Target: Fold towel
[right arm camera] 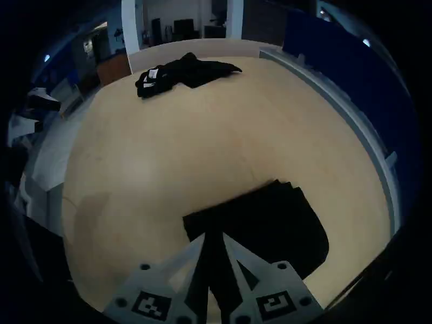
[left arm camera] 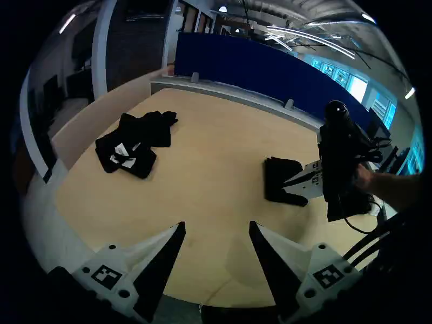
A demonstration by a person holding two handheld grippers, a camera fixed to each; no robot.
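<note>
right gripper view | right gripper (right arm camera: 215,244) pinches folded black towel (right arm camera: 272,221) | left gripper (left arm camera: 216,231) spread

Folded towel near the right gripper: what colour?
Plain black; the folded towel shows best in the right gripper view.

— Where does the left gripper view sit?
— High over the table's (left arm camera: 216,162) near edge, facing across it, folded towel (left arm camera: 281,181) at mid-right
— And the right gripper view?
— Low, close over that folded towel (right arm camera: 270,227), facing the pile (right arm camera: 183,73) at the top. Both share table, towel and pile
</note>
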